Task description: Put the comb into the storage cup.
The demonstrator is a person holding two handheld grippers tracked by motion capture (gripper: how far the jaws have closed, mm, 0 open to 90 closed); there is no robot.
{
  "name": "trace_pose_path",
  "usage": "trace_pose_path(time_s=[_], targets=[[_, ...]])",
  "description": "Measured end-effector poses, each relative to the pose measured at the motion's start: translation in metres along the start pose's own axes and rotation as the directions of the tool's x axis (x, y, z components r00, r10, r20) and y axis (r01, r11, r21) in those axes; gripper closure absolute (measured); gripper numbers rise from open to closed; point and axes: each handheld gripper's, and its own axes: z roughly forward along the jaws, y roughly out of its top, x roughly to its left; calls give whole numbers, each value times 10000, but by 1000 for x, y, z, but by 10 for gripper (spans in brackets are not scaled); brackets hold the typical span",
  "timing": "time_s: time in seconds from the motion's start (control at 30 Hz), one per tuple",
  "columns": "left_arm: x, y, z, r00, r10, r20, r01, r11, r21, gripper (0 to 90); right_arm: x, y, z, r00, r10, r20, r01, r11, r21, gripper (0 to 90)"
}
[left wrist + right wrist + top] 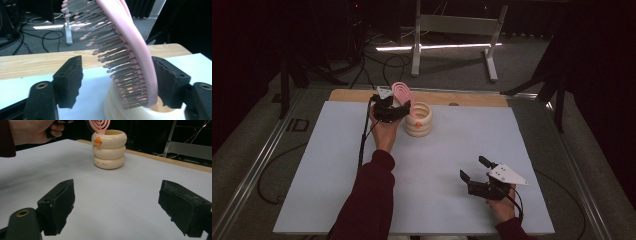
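Right claw (473, 169) is being held idle and wide open near the front of the desk (332, 190), nothing between its jaws. Farther off, left claw (399, 103) is being kept around the pink hairbrush (402, 93); jaws are standing parted, one pad close by the brush back, the other clear of the bristles. Brush is being left standing in the cream ringed cup (418, 120) toward the far edge, long axis near upright and leaning, head up, bristles facing the person's left. Release is judged best finished by the jaws being widened and the claw being drawn straight back, so the brush is not being tipped
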Motion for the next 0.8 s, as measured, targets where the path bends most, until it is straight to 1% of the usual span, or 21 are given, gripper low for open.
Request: trace_pose_path(time_s=[0.17,0.2,0.27,0.3,0.47,0.6,0.67,0.7,0.8], targets=[[2,1,-2,9999,-39,-130,39,10000,3,208,0,0,0,10000,12,-15,-12,10000,10,136],[3,1,-3,9999,-110,-79,110,9999,7,198,0,0,0,10000,10,-12,-10,10000,1,136],[5,2,-4,9990,-431,129,432,9990,-117,184,0,0,0,10000,14,-7,-14,10000,-2,136],[5,2,-5,9987,-485,171,487,9987,-120,175,0,0,0,10000,12,-9,-12,10000,-4,136],[5,3,-8,9987,-367,366,370,9993,-85,147,0,0,0,10000,28,-21,-28,10000,19,136],[6,4,-10,9989,-219,405,217,9997,62,90,0,0,0,10000,16,-20,-16,10000,35,135],[6,4,-11,9992,-76,390,72,9999,120,64,0,0,0,10000,19,-24,-19,10000,43,135],[6,4,-12,9994,-34,356,29,9999,135,61,0,0,0,10000,27,-23,-26,10000,41,135],[7,5,-16,9990,70,446,-73,9999,83,43,0,0,0,10000,2,-17,-2,10000,51,135]])
